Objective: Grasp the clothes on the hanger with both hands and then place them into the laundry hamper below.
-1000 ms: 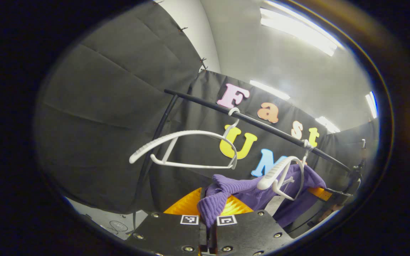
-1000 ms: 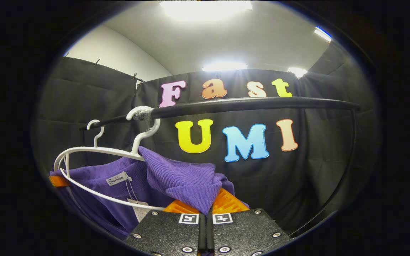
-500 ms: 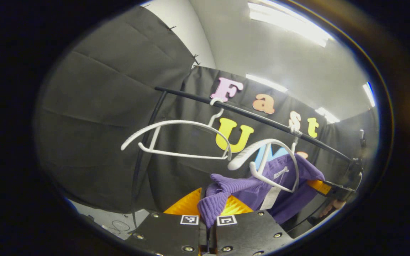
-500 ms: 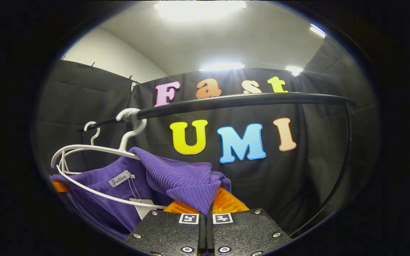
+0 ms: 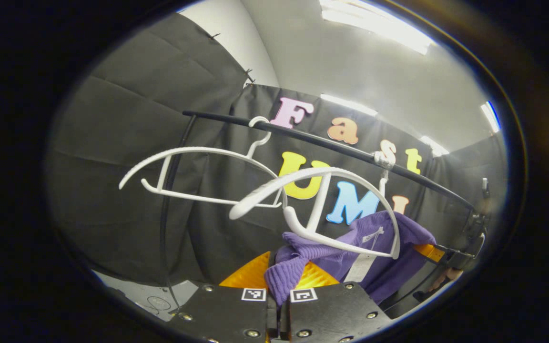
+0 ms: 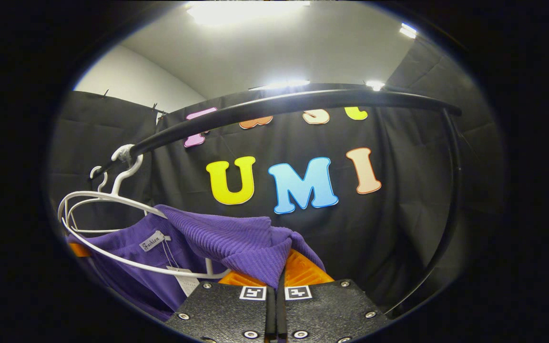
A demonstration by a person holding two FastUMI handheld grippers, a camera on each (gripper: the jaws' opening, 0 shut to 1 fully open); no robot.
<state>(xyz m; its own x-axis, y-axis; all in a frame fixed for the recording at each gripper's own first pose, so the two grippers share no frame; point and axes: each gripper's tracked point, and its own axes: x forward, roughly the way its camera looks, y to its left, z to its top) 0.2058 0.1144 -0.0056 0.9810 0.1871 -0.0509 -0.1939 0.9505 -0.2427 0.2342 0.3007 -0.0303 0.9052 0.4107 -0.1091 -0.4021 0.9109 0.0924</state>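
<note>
A purple knit garment [image 5: 384, 247] hangs stretched between both grippers below a black rail [image 5: 331, 145]. My left gripper [image 5: 278, 290] is shut on one purple shoulder fold [image 5: 286, 271]. In the right gripper view my right gripper [image 6: 277, 281] is shut on the other shoulder [image 6: 246, 245]. A white hanger [image 5: 322, 200] still hooks the rail; its near arm is bare, and its far end sits inside the garment's neck. The same white hanger [image 6: 112, 214] sits at the left, with the neck label [image 6: 152, 241] below it. The right gripper [image 5: 448, 257] and a hand show far right in the left gripper view.
A second, bare white hanger [image 5: 193, 171] hangs on the rail to the left. The rail's curved black upright [image 5: 167, 224] drops toward a pale floor [image 5: 160, 295]. In the right gripper view the rail [image 6: 303, 102] arches overhead and its post [image 6: 448, 214] descends at right.
Both grippers have sunk and pulled back with the garment. The near arm of the clothed hanger has come out of the purple shoulder and swung up. The rail sits higher in both views.
</note>
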